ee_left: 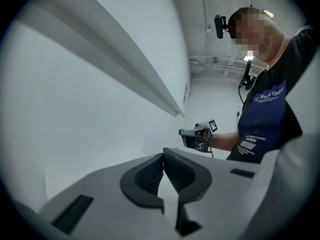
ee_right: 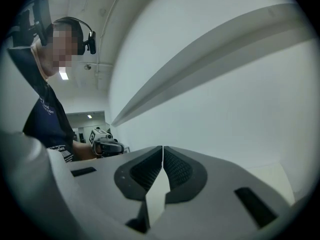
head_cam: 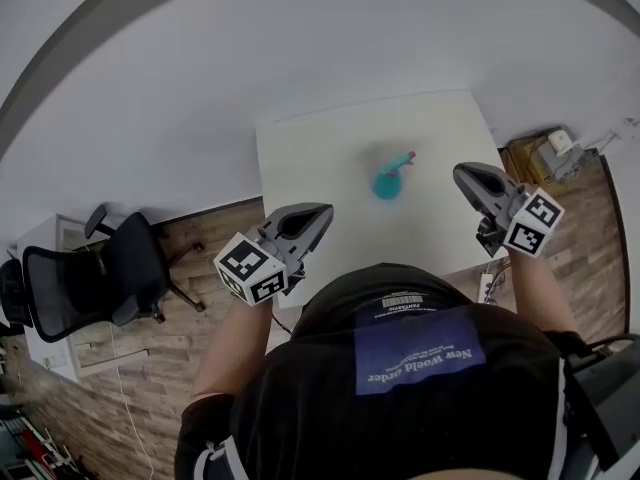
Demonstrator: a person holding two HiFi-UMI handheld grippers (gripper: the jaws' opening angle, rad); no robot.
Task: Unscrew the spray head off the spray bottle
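Spray bottle (head_cam: 390, 184): teal, standing upright on the white table (head_cam: 330, 148). Seen almost from straight above in the head view, so its long axis runs up toward the camera. Spray head (head_cam: 402, 161) on top and not yet unscrewed. Its pink-tipped nozzle points away from the person and a little to their right.

Left gripper (head_cam: 322, 211): to the bottle's left and on the person's side of it, held above the table edge, well apart from the bottle. Jaws closed on nothing; in the left gripper view (ee_left: 163, 154) the ribbed pads meet at the tips with only bare gap behind.

Right gripper (head_cam: 461, 174): to the bottle's right, about level with it across the table, also apart. Jaws likewise closed and empty in the right gripper view (ee_right: 163, 150).

Bottle sits between the two grippers and below them. Neither gripper view shows it. Each looks across at the wall and the other gripper, left seeing right (ee_left: 196, 135) and right seeing left (ee_right: 106, 144).

Judgement: right looks slightly nearer, but the margin is small. Both need to open and tip down and inward. With the axis vertical, one would take the body from the side and the other the collar under the head.

Office chair (head_cam: 110, 273) stands far off to the bottle's left, on the wood floor.
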